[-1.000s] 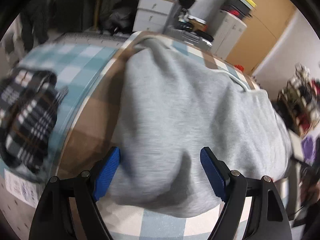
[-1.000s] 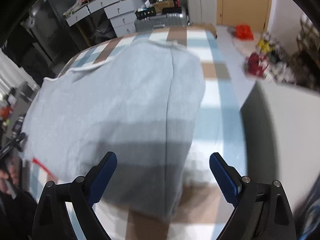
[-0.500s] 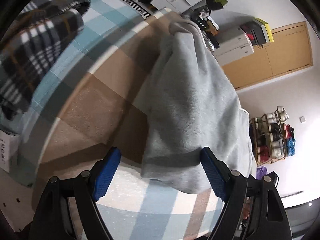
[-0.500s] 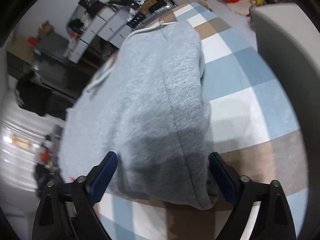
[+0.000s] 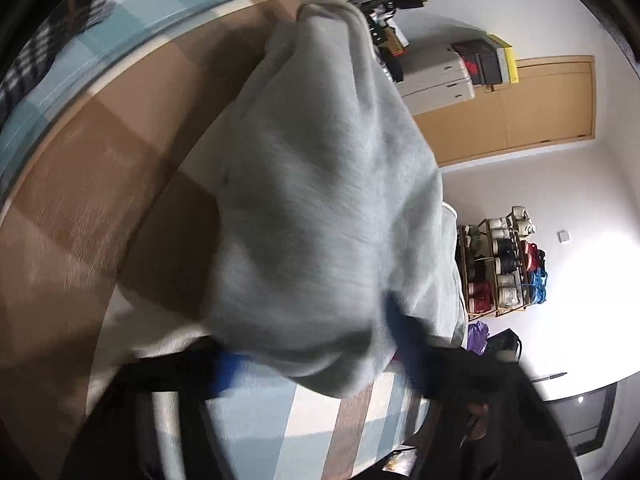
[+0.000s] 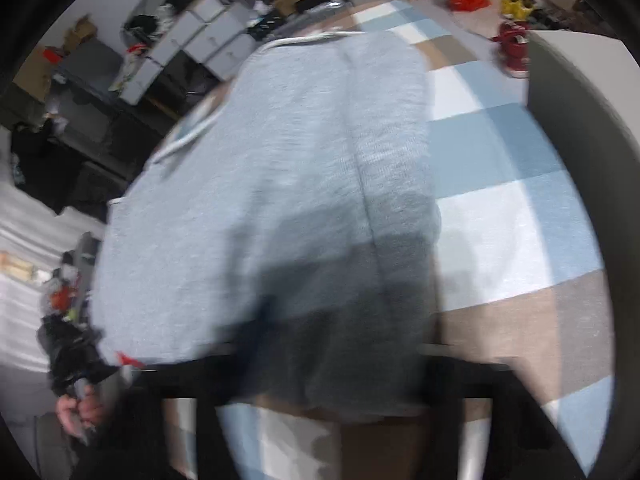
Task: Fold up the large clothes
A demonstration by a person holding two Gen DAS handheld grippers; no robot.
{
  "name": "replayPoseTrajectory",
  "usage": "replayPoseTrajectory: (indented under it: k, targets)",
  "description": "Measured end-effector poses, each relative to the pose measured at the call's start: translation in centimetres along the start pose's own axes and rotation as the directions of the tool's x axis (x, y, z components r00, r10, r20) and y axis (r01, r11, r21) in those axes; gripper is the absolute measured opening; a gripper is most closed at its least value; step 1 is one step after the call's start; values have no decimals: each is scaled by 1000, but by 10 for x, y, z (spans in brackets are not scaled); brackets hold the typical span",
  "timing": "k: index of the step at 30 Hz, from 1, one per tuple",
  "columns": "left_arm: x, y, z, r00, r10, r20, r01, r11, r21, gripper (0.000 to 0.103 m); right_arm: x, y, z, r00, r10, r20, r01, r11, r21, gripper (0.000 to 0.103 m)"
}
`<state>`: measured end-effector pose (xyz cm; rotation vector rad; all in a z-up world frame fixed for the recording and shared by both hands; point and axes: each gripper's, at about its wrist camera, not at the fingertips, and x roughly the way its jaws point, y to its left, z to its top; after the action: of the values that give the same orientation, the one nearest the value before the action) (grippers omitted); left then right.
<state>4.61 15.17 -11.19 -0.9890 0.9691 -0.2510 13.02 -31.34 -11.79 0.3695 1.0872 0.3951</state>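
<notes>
A grey sweatshirt (image 5: 320,200) lies spread on a bed with a blue, white and brown checked cover (image 5: 100,180). In the blurred left wrist view my left gripper (image 5: 316,352) has its jaws closing, and the near edge of the sweatshirt is bunched between its blue pads (image 5: 228,372). The right wrist view shows the same sweatshirt (image 6: 300,180) on the checked cover (image 6: 500,152). There my right gripper (image 6: 340,360) is closing too, with the shadowed near hem gathered between its smeared fingers. A white drawstring shows at the far end.
A black and white plaid garment (image 5: 40,52) lies at the far left of the bed. Drawer units (image 5: 436,76), a wooden door (image 5: 540,108) and a shoe rack (image 5: 504,264) stand beyond. A white furniture edge (image 6: 580,80) borders the bed's right side. A hand (image 6: 76,412) shows lower left.
Both grippers sank onto the sweatshirt's near edge and their jaws narrowed from wide apart to pinching the cloth. The left view has rolled, and the hem now bunches up.
</notes>
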Motion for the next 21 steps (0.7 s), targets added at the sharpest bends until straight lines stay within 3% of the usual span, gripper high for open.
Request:
replayPoseTrajectory:
  k: [2, 5, 7, 12, 21]
  targets:
    - [0, 4, 3, 998, -68, -2, 68, 997, -34, 28, -2, -2, -1, 1000, 24, 13, -25, 999, 32, 27]
    - [-4, 11, 6, 996, -94, 10, 95, 994, -57, 24, -10, -14, -4, 996, 83, 35, -85, 993, 87, 24]
    - [-16, 13, 3, 999, -36, 30, 37, 999, -37, 22, -21, -17, -8, 993, 103, 58, -108, 991, 82, 22]
    - [-21, 2, -1, 998, 67, 22, -68, 996, 65, 21, -39, 4, -22, 997, 13, 77, -11, 1000, -20, 20]
    - [-42, -14, -19, 997, 73, -23, -70, 990, 122, 20, -68, -19, -47, 994, 73, 77, -73, 997, -2, 19]
